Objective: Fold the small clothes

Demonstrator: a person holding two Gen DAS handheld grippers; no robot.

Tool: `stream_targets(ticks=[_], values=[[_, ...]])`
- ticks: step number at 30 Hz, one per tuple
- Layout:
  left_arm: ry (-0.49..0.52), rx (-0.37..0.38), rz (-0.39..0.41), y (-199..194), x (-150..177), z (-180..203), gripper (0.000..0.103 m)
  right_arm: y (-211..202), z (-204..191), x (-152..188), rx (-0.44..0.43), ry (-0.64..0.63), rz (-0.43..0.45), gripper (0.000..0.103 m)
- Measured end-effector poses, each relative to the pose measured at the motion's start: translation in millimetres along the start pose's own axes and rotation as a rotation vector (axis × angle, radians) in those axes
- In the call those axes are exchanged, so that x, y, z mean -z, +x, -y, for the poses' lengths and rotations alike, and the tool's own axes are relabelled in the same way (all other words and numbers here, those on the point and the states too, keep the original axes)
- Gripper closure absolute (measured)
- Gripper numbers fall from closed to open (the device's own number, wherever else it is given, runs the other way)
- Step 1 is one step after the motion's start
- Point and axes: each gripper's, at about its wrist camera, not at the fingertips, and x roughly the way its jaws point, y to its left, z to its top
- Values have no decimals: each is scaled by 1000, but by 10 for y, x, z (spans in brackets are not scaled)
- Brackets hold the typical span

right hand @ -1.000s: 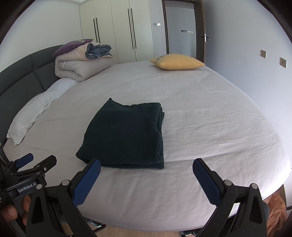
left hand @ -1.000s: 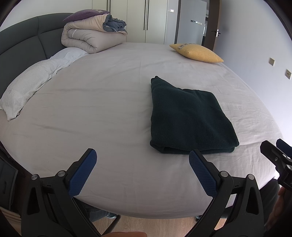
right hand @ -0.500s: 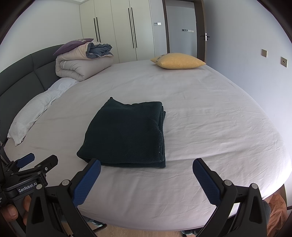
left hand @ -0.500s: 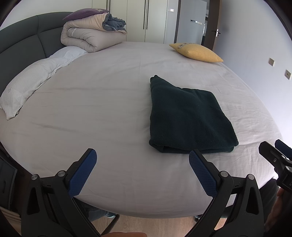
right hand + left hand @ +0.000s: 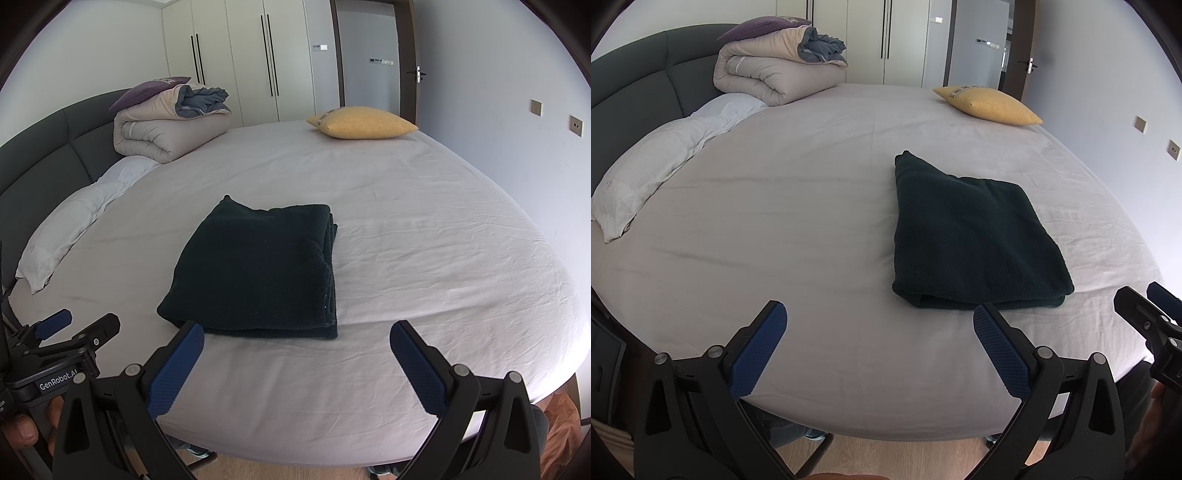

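A dark green garment (image 5: 971, 236) lies folded into a neat rectangle on the white bed sheet (image 5: 798, 221); it also shows in the right wrist view (image 5: 262, 269). My left gripper (image 5: 879, 332) is open and empty, held back near the bed's front edge, left of the garment's near edge. My right gripper (image 5: 295, 349) is open and empty, just in front of the garment's near edge, not touching it. Each gripper shows at the edge of the other's view: the right one (image 5: 1152, 317) and the left one (image 5: 70, 332).
A rolled duvet with a purple cushion (image 5: 166, 125) and a white pillow (image 5: 62, 236) lie by the dark headboard at the left. A yellow cushion (image 5: 362, 123) lies at the far side. Wardrobes and a door stand behind. Wooden floor shows below the bed's edge.
Both views shift only slightly; the garment lies as before and both grippers stay open.
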Motion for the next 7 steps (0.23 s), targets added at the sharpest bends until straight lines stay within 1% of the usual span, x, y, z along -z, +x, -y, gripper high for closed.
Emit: stream_targets(ticks=[7], values=[[7,-5,3,16,1,-6,0,-14,-28,23,-4,2,-5,0]])
